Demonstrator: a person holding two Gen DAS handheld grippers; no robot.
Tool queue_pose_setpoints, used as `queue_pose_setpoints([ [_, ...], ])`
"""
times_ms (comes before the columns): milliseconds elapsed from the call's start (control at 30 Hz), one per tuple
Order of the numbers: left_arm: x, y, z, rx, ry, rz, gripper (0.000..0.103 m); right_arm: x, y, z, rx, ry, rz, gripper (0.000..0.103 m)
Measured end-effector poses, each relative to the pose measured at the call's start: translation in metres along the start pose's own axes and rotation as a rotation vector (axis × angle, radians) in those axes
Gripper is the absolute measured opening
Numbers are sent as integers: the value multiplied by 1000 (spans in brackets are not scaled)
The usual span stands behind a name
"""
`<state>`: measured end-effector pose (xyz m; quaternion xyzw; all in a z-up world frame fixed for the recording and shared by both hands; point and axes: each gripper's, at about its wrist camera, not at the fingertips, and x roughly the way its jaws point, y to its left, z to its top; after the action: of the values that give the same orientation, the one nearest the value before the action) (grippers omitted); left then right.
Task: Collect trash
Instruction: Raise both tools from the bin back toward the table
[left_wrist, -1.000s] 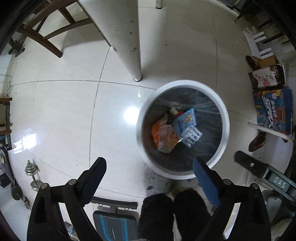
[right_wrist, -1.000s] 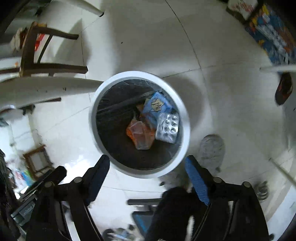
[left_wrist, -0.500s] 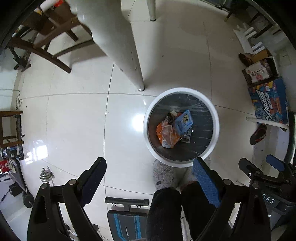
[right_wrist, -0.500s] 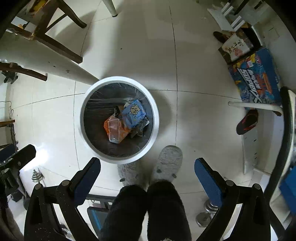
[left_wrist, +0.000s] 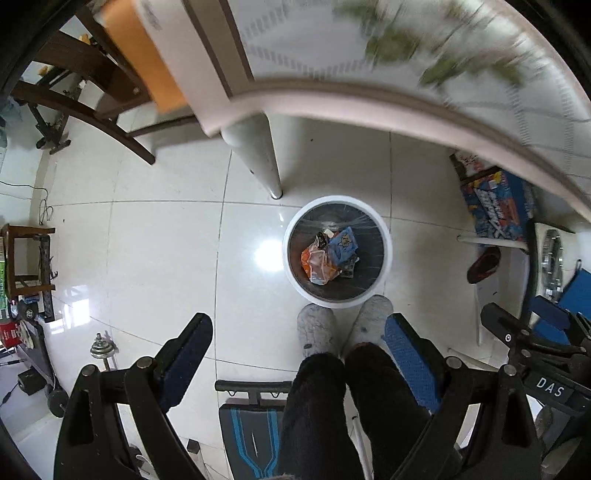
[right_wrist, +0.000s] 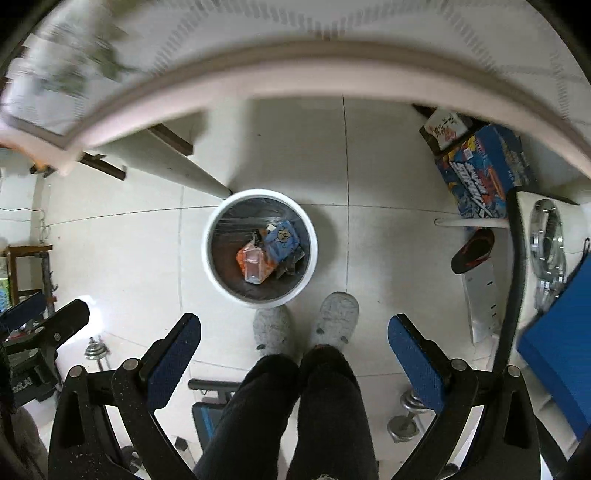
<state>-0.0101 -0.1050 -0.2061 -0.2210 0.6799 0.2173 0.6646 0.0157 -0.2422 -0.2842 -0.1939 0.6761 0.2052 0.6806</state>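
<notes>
The left gripper (left_wrist: 297, 345) hangs high above the floor (left_wrist: 147, 240) with its blue-padded fingers spread wide and nothing between them. The right gripper (right_wrist: 293, 345) is the same: jaws far apart, empty.

Below both stands a round white trash bin (left_wrist: 291, 275) with a dark liner, on the pale tiled floor, just beside the foot of a white table leg (left_wrist: 264, 162). In the right wrist view the bin (right_wrist: 218, 278) sits left of centre. Inside it lies the collected trash: an orange wrapper (left_wrist: 318, 264) (right_wrist: 255, 264) against a blue packet (left_wrist: 344, 244) (right_wrist: 282, 240), with darker scraps beside them that are too small to tell apart.

The person's grey slippers (left_wrist: 317, 328) stand on the floor, touching or nearly touching the near rim of the bin, with dark trouser legs rising toward the cameras.

The surface (left_wrist: 369, 99) arcs across the top of both views, its edge blurred. Under its right end, on the floor, lies a blue printed box (right_wrist: 480, 173), with a dark slipper (right_wrist: 474, 251) near it. A small dumbbell (left_wrist: 99, 349) rests on the floor at left.
</notes>
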Motion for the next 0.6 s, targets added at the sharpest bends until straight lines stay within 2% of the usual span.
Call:
queue_pose_setpoints([
  [367,-131,10,-23,30,-87,-32,95,-150,22,-27,-35,-54,84,102],
  [533,-174,12,-17,23,-145,-19,95,-208,25,-28,-1,-111,127,102],
  [600,-190,9,-8,15,-191,-9,95,-227,19,-19,35,-147,147,102],
])
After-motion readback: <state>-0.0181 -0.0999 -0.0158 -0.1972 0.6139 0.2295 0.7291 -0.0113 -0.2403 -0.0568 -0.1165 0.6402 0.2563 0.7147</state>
